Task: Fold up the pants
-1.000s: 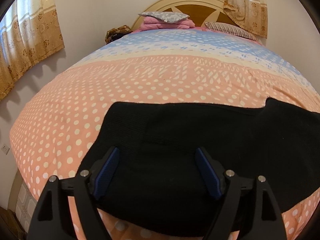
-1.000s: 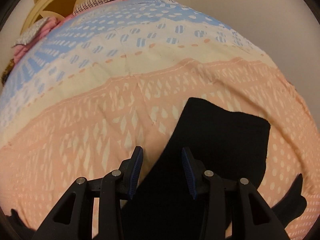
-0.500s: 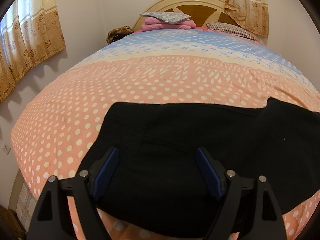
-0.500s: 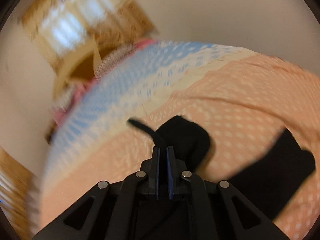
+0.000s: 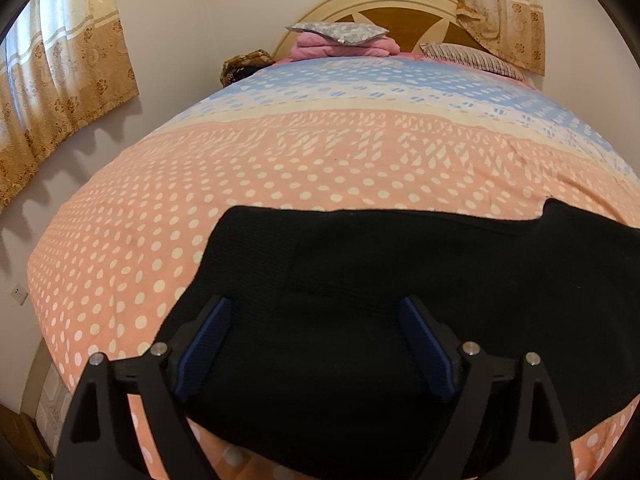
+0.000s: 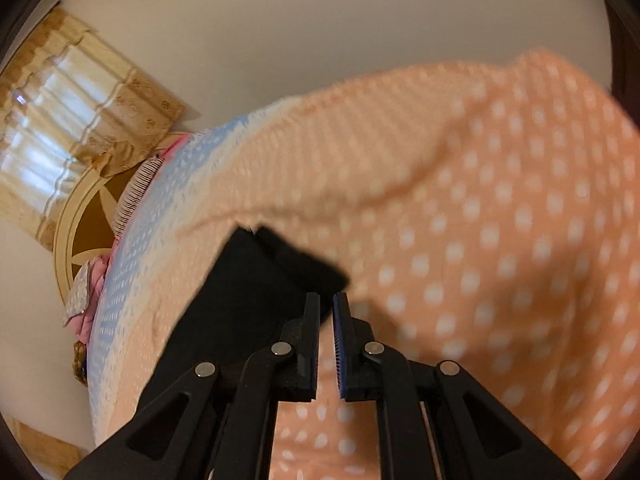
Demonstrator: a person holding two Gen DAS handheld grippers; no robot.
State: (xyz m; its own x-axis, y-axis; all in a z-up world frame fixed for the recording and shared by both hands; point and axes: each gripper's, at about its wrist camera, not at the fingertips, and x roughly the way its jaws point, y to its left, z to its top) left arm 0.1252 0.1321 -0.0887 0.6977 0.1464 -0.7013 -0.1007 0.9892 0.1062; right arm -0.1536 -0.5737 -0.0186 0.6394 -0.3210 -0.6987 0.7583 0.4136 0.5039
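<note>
Black pants (image 5: pixel 380 300) lie flat across the near part of the bed, spread from centre to the right edge of the left wrist view. My left gripper (image 5: pixel 316 320) hovers over them with its jaws wide open and nothing between the blue pads (image 5: pixel 204 344). In the right wrist view the pants (image 6: pixel 256 296) lie to the left, folded at their end. My right gripper (image 6: pixel 327 304) sits just right of the pants edge over the bedspread, its jaws a narrow gap apart with nothing between them.
The bed has a peach polka-dot bedspread (image 5: pixel 200 200) with blue and cream bands further back. Pink folded bedding and a grey pillow (image 5: pixel 340 36) lie at the wooden headboard (image 5: pixel 400 4). Curtains (image 5: pixel 60 92) hang at left. The view from the right wrist is tilted and blurred.
My right gripper shut on the pants leg, swung it over, and now stands slightly apart and empty beside the pants. The left gripper has hardly moved.
</note>
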